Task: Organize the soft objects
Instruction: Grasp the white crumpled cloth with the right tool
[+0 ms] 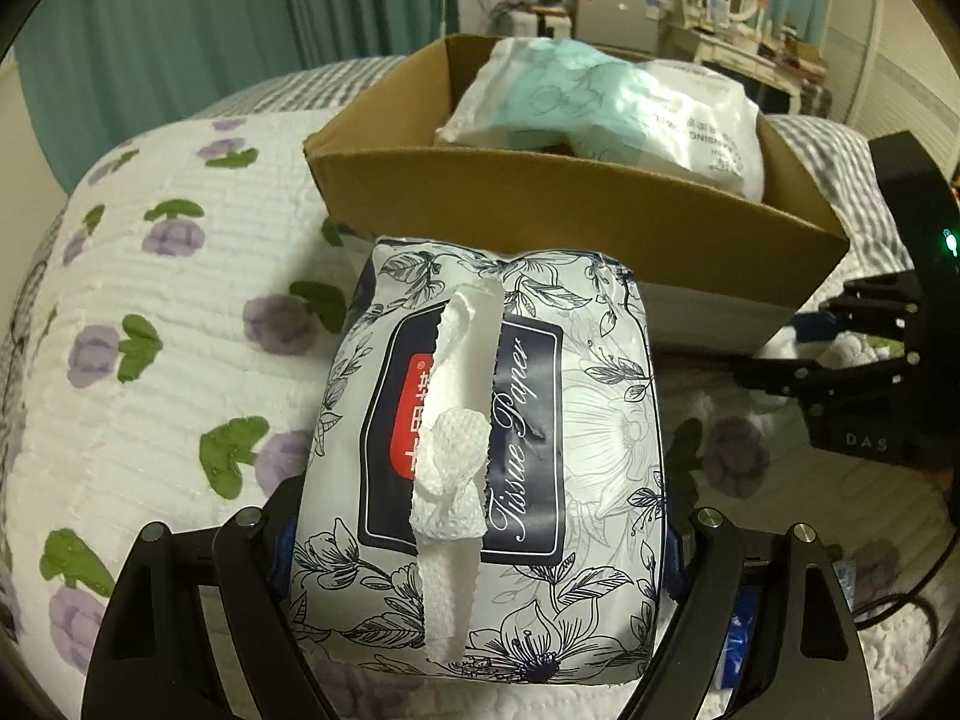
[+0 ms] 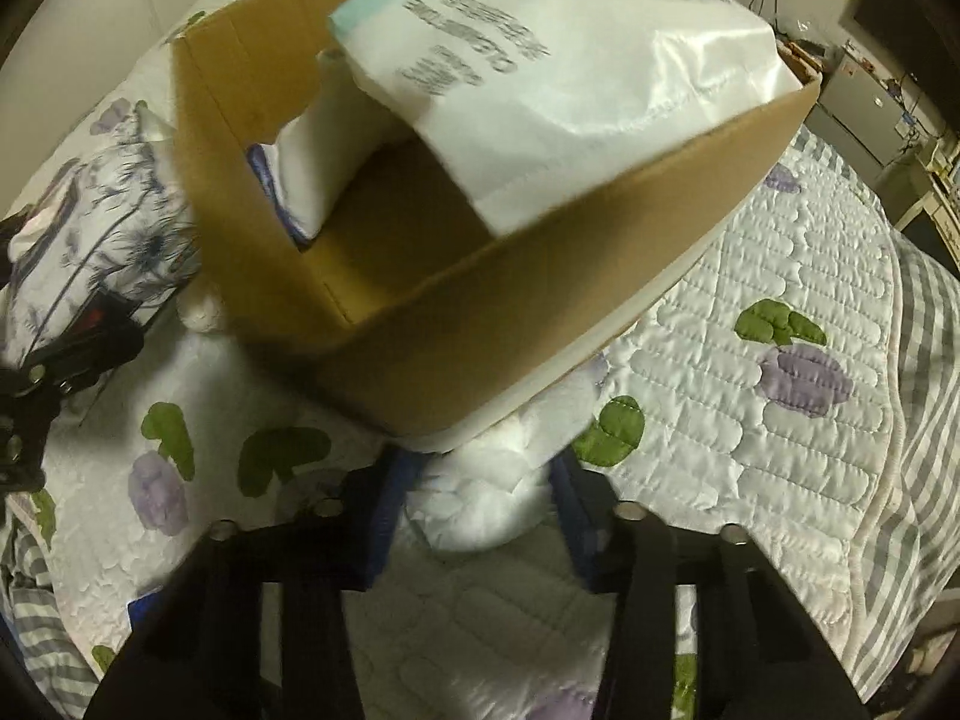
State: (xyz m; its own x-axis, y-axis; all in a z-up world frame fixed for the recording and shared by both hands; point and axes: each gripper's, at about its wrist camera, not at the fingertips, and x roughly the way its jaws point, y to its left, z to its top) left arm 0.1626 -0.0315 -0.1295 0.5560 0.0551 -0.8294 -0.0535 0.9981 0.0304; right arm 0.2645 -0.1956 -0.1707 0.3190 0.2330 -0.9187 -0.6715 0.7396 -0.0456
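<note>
Currently left tool [image 1: 480, 564] grips tissue pack [image 1: 480, 462] above the quilted bed [image 1: 150, 360], before cardboard box [image 1: 576, 210]. Right tool [image 2: 480, 516] brackets a white fluffy object [image 2: 480, 498] beside the box; contact unclear.

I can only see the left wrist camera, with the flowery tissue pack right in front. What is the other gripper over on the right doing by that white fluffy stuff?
Observer: In the right wrist view, the right gripper has a fluffy white thing between its pads, at the foot of the cardboard box. It is too blurred to tell whether they squeeze it.
Operator: Is there room left in the box?
Observer: Yes, the near corner of its floor is bare cardboard.
Operator: What's under the big white pack?
Observer: A smaller white pack stands by one side wall, partly under the big white pack.
</note>
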